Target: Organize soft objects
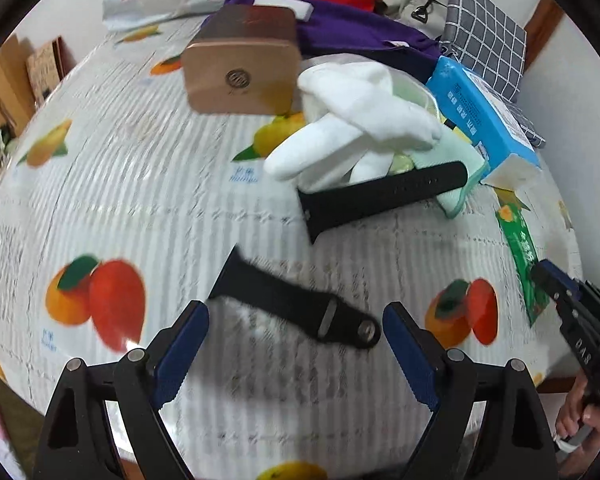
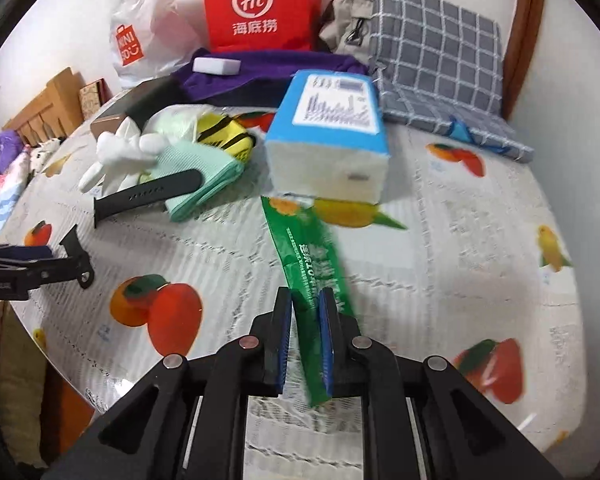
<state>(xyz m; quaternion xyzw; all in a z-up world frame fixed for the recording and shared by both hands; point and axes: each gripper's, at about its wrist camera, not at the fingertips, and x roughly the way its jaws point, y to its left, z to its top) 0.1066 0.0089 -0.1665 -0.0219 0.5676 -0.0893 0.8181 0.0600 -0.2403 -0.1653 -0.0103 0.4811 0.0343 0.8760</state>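
Jaws of the left gripper stand released above a black strap on the bench, while the right gripper grasps a green packet beside the tissue pack.

Both hand-held tools, the left gripper and right gripper, are showing black angular plastic frames, ridged blue finger pads, and round silver bolts.
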